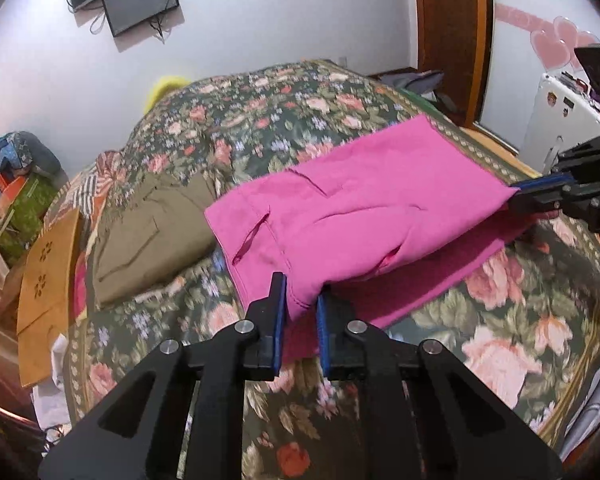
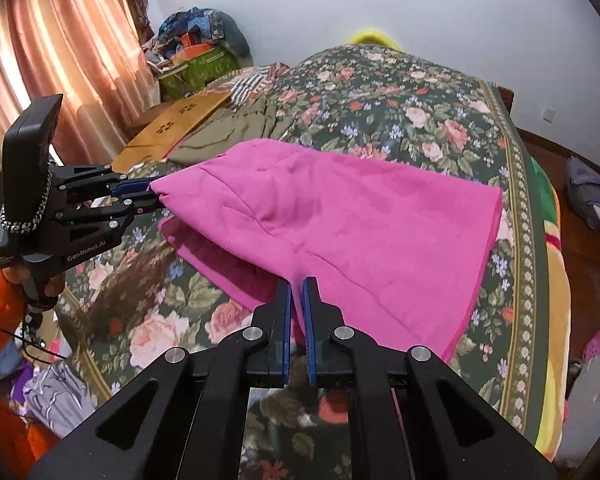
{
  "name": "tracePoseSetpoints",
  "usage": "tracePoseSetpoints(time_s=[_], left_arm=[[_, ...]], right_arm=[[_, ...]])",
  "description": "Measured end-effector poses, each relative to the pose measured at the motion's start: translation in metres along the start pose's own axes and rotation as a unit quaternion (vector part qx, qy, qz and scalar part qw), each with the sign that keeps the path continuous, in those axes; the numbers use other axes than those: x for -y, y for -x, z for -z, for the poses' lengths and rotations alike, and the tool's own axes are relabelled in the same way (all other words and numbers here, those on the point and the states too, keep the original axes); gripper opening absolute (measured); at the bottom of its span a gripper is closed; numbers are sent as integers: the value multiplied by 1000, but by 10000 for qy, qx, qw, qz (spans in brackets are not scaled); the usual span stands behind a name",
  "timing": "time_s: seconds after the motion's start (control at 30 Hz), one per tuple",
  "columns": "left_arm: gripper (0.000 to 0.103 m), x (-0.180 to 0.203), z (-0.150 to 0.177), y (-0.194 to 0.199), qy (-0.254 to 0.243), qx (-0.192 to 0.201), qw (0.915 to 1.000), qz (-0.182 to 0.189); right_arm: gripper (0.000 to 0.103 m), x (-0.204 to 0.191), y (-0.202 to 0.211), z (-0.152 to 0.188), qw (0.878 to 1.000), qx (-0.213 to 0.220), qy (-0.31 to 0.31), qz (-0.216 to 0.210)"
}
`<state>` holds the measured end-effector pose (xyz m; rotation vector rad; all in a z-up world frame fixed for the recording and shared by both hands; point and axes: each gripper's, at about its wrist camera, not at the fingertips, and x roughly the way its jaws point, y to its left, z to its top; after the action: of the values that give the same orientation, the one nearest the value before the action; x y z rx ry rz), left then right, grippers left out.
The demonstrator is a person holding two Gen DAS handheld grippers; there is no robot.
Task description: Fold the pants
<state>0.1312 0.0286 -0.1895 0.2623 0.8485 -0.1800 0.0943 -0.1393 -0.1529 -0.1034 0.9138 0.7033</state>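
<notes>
Bright pink pants [image 1: 352, 216] lie partly folded on the floral bedspread [image 1: 268, 120], their near edge lifted off the bed. My left gripper [image 1: 302, 300] is shut on the waistband corner, pink cloth bunched between its blue pads. My right gripper [image 2: 298, 292] is shut on the other near corner of the pants [image 2: 340, 216]. Each gripper shows in the other's view: the right gripper [image 1: 518, 196] at the pants' right end, the left gripper [image 2: 152, 194] at their left end. A lower pink layer rests on the bed beneath the raised fold.
Olive-green pants [image 1: 152, 232] lie folded on the bed to the left of the pink ones. A wooden board [image 1: 48, 300] leans by the bed's left side, with piled bags [image 2: 196, 56] beyond it. Curtains [image 2: 60, 52] hang at the left. Clothes lie on the floor [image 2: 592, 196] at the right.
</notes>
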Motion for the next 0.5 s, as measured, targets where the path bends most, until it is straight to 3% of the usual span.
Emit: tracePoseSetpoints(time_s=[0.27,0.43,0.5], left_arm=[[17,10,23,-9,27,-358,9993,-34],[45,1,28,5,224,-409,9989,20],[45,-4,28,14,328,-352,9988,59]], right_arm=[[6,4,-13,15,9989,-386,-280,-27],[10,8,-2,19,9982,-417,-420,-19],[10,11,8,18,9983,-342,-464,-22]])
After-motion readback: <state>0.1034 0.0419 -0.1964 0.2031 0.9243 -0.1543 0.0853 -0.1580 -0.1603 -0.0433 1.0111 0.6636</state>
